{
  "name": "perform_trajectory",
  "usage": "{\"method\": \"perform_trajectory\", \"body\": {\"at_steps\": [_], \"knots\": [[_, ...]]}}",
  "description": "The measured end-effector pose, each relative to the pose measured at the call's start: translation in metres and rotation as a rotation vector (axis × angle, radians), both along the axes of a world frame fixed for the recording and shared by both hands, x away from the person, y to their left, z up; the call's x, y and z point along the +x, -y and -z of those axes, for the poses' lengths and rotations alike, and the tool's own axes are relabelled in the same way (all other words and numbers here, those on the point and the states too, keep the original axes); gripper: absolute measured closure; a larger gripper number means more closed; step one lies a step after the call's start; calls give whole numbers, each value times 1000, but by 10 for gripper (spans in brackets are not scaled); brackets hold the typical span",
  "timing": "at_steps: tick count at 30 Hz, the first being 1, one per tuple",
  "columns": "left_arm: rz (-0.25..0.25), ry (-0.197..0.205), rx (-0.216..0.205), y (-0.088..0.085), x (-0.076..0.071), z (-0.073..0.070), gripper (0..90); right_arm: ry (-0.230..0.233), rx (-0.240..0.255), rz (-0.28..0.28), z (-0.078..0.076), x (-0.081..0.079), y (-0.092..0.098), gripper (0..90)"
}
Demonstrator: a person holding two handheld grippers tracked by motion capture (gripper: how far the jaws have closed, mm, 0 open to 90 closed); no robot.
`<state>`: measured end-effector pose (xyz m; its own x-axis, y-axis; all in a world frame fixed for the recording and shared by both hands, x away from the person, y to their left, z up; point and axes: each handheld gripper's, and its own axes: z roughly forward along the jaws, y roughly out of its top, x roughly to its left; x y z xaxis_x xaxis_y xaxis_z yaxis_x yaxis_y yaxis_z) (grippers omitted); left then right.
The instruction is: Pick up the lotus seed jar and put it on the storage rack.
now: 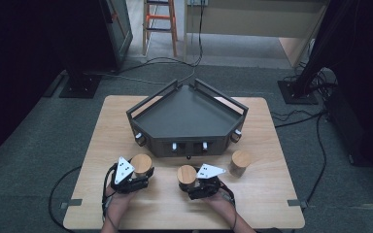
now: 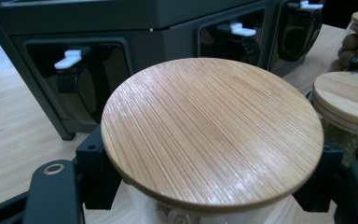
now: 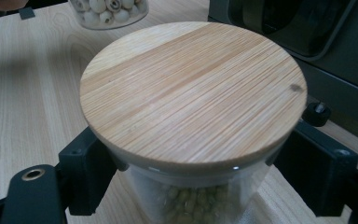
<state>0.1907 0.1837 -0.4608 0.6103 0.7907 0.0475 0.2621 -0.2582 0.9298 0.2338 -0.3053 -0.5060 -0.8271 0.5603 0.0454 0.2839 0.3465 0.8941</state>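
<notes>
Jars are being gripped, none is sitting in the dark tray (image 1: 151,104) yet.
Left tool (image 1: 137,175) is clamping the pale-seed jar (image 2: 212,133); right tool (image 1: 194,182) is clamping the green-bean jar (image 3: 193,93); third jar (image 1: 240,162) is waiting right of it.

The lid (image 2: 212,133) of the jar held in the left gripper is seen to be of light bamboo-like wood, finely striped along the grain, with a soft sheen. The same striped wood, a little more matt, is shown by the lid (image 3: 193,91) of the jar in the right gripper; clear, glossy glass (image 3: 191,191) is seen beneath it. The fingers (image 3: 86,175) are made of matt black plastic, with a brass-coloured metal eyelet set in. The table (image 1: 267,194) is of pale, smooth wood with visible grain. The tray (image 1: 187,114) looks like dark grey, matt material, fitted with small white plastic levers (image 2: 70,58).
</notes>
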Motion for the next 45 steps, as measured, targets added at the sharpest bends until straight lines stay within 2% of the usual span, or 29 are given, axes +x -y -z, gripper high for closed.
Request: {"method": "perform_trajectory", "body": {"at_steps": [17,24,33,45], "knots": [[13,0,-8,2,9,-12,250,-2,1,1,0,0,0,180],[14,1,-26,2,12,-17,250,1,-1,0,0,0,0,180],[18,3,-17,3,18,-24,250,4,-6,1,0,-1,-1,180],[21,-8,-42,2,26,-33,251,3,-6,3,0,-1,-1,180]]}}
